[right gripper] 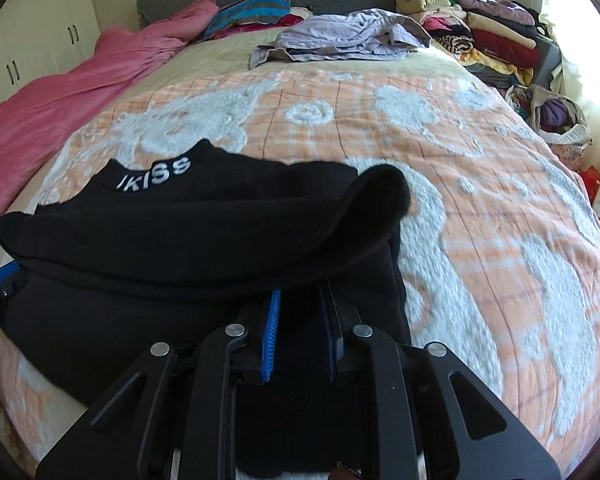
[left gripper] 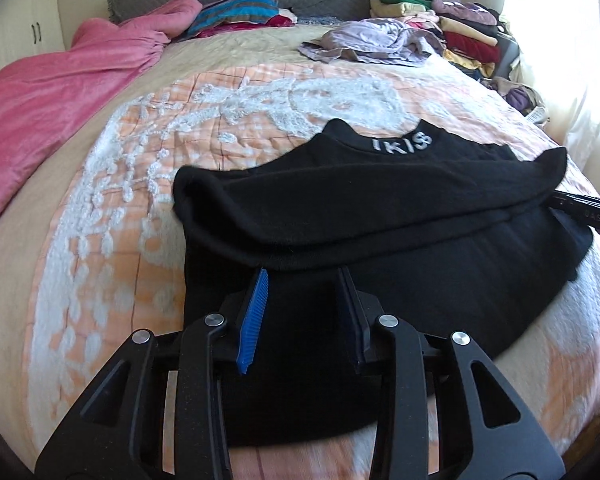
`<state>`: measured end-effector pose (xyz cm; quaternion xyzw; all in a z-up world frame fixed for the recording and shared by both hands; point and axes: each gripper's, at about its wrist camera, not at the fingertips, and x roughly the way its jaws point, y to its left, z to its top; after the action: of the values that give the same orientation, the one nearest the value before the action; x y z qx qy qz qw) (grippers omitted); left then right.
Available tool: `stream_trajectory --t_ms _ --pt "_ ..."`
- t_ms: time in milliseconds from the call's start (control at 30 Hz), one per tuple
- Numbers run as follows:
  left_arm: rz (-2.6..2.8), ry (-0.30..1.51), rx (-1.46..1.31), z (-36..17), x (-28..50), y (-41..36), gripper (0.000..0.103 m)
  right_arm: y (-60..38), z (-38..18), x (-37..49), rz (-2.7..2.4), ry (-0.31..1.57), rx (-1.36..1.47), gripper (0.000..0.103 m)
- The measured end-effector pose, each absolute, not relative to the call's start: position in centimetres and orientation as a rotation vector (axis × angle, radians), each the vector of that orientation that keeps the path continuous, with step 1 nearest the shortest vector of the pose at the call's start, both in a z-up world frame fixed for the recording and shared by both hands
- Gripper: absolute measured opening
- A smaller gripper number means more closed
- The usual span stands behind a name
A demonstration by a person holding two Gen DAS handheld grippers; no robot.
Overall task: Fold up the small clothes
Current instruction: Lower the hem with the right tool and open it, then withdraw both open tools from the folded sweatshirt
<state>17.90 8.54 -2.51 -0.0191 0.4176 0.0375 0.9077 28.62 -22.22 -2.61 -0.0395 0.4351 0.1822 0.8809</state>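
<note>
While a black sweater (left gripper: pixel 380 208) lies half-folded on the bed's orange-and-white blanket (left gripper: pixel 140 160), left tongs (left gripper: pixel 300 280) and right tongs (right gripper: pixel 300 292) each pinch its folded-over near edge.

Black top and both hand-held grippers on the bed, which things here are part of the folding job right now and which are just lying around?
In the job:
black top
left hand-held gripper
right hand-held gripper

Lying about:
pink blanket
lilac garment, crumpled
clothes pile by the window
striped pillow
bedspread under it all
</note>
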Motion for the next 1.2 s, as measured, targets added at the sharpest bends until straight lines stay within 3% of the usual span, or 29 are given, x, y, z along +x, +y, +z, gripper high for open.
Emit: stream_trajectory --t_ms 267,667,767,833,900,1200 --pt "0.093 0.861 -0.063 -2.4 21.7 10.0 0.037 -21.7 -2.0 31.5 0.39 0.892 0.012 0.018" --pt "0.152 0.777 -0.18 0.2 24.2 13.9 0.039 -23.6 -1.1 35.3 0.314 0.822 0.078 0.018" --pt "0.197 0.721 -0.196 1.4 23.3 14.7 0.049 -24.6 -1.3 35.7 0.284 0.829 0.091 0.019" --pt "0.192 0.703 -0.236 1.8 22.8 15.6 0.049 -25.3 -1.5 35.8 0.271 0.836 0.098 0.022" --pt "0.206 0.705 -0.244 1.7 22.5 16.2 0.049 -25.6 -1.8 36.0 0.272 0.851 0.107 0.04" --pt "0.165 0.797 -0.336 -1.8 20.9 17.7 0.053 -25.1 -2.8 36.0 0.302 0.9 0.094 0.043"
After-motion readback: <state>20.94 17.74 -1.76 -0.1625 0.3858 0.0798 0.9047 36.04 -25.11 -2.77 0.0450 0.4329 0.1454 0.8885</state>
